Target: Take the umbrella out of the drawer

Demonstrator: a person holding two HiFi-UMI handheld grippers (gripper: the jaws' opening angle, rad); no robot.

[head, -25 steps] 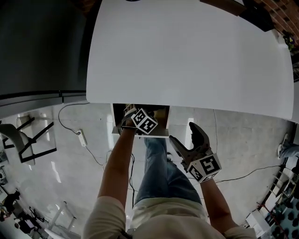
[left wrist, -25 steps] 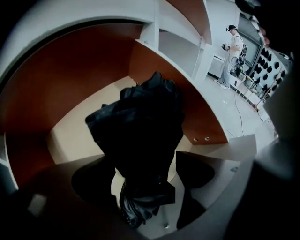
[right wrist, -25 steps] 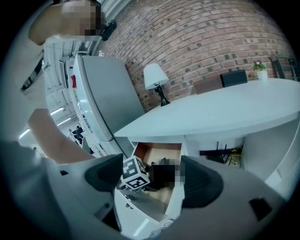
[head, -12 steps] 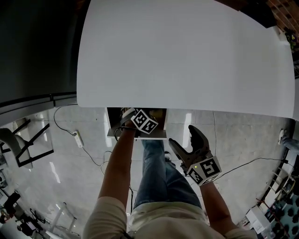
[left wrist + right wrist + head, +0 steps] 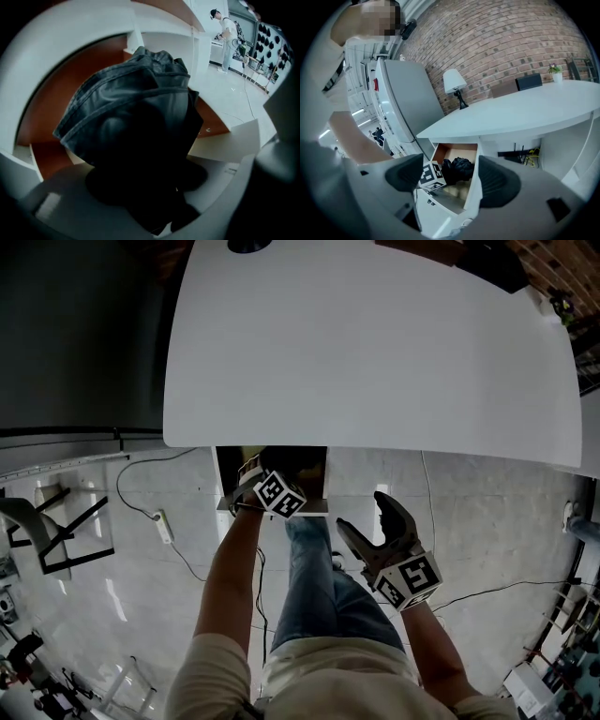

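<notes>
Left claw [image 5: 248,476]: pointed steeply down into the drawer; its jaws have just been closing and now look pinched on the umbrella, which fills the space between them
Umbrella: black folded fabric umbrella [image 5: 136,117], bunched and creased, lying in the open drawer just under the table's edge
Step in hand: securing the hold before the lift, by my reading
Doing it well: bite the firm core and not a loose fold, or the cloth may slip free; then lift straight up and outward so nothing snags on the drawer walls or the overhang above
Drawer: white pull-out drawer [image 5: 314,507] with a reddish-brown inside, drawn open; the umbrella is the one thing I can name in it, and a pale patch beneath it is unclear
Right claw [image 5: 366,514]: held back beside the drawer front, jaws spread, nothing between them
Table: broad white tabletop [image 5: 375,352] directly above the drawer
</notes>
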